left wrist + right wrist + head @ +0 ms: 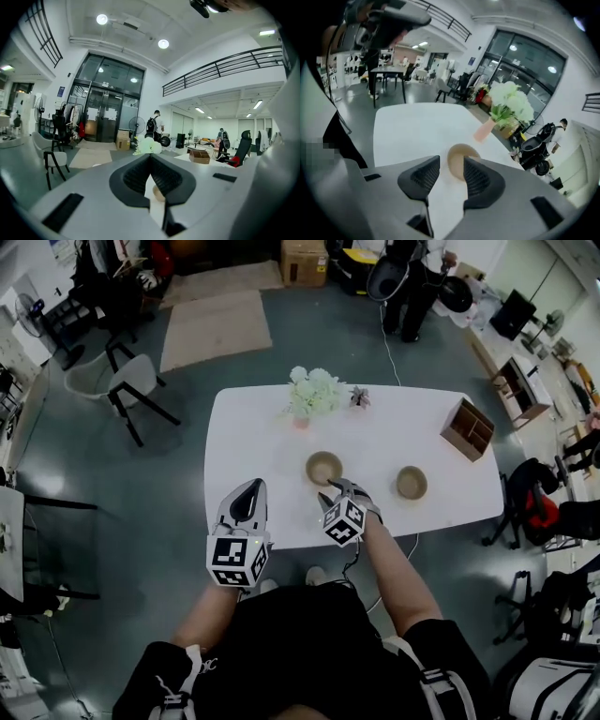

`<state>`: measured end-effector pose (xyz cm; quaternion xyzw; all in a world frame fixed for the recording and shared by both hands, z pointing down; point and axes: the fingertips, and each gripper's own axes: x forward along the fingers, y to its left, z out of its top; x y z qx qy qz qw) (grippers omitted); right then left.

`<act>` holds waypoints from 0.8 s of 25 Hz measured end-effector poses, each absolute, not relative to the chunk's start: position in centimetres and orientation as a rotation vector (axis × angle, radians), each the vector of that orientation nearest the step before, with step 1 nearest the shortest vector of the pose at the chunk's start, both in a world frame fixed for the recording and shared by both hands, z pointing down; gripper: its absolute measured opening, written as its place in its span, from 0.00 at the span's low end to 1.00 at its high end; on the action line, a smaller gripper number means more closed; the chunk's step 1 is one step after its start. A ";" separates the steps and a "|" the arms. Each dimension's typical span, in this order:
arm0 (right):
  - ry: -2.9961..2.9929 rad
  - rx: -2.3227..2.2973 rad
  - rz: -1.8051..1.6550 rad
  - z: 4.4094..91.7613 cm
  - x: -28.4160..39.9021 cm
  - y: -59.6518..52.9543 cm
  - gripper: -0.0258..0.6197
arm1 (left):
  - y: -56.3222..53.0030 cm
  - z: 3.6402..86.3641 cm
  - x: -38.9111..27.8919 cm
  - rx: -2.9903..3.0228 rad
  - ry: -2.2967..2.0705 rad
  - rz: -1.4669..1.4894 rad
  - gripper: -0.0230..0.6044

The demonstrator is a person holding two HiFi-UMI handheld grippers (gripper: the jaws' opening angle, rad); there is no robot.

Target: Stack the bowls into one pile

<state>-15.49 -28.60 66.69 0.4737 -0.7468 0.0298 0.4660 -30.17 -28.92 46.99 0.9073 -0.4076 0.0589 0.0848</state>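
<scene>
Two tan bowls stand apart on the white table: one bowl near the middle front, the other bowl to its right. My right gripper hovers just in front of the middle bowl. In the right gripper view that gripper stands open, and the bowl lies just beyond the fingertips, untouched. My left gripper hangs at the table's front edge, left of the middle bowl. In its own view the left gripper is shut and empty, with a sliver of a bowl showing below the pads.
White flowers in a pink vase stand at the table's back, behind the middle bowl. A wooden box sits at the back right. Chairs stand to the table's left, a person beyond its far side, and an office chair at its right end.
</scene>
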 end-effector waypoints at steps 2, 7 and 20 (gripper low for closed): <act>-1.785 1.100 0.082 69.2 -15.2 -28.8 0.31 | -28.7 47.2 -30.2 2.701 -1.233 0.189 0.06; -1.695 1.049 0.120 73.5 -14.2 -30.0 0.31 | -28.2 47.7 -30.7 2.681 -1.282 0.220 0.06; -1.599 1.004 -0.131 71.6 -14.1 -30.4 0.09 | -27.0 46.5 -31.6 2.665 -1.299 0.197 0.06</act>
